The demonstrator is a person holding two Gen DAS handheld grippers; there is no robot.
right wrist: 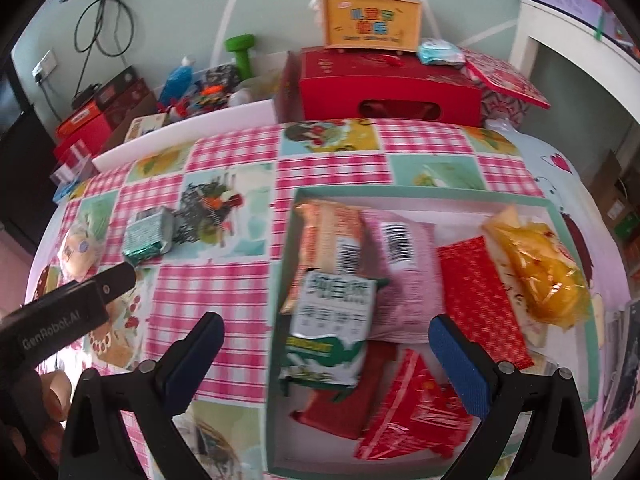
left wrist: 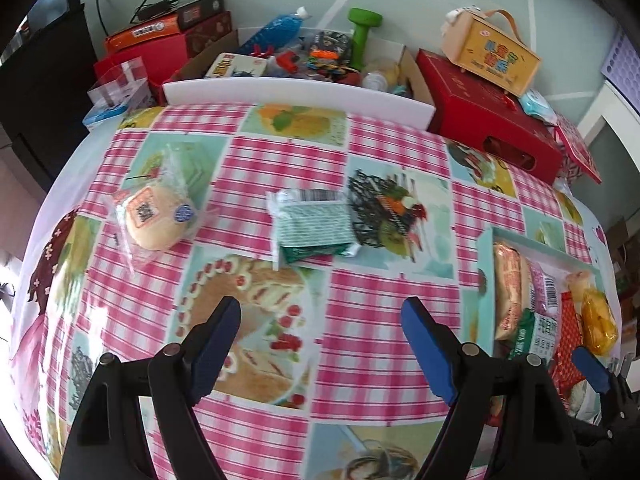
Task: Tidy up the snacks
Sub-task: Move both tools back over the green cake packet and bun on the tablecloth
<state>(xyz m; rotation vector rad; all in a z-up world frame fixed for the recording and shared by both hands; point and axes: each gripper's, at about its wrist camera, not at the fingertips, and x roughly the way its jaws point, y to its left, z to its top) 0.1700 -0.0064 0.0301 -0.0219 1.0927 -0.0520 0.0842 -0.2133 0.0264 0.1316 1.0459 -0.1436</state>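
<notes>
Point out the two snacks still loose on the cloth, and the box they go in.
Green striped packet (left wrist: 310, 222), left wrist view, middle of wrapper.
Round bun (left wrist: 154, 218), left wrist view, top of bun.
Teal box (right wrist: 285, 272), right wrist view, left wall.

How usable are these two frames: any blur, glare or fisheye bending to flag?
Left wrist view: strong fisheye bowing of the checked tablecloth, glare washing out its left edge, and the green striped snack packet slightly smeared. Right wrist view: snacks in the tray are motion-blurred, and their print is barely legible.
</notes>
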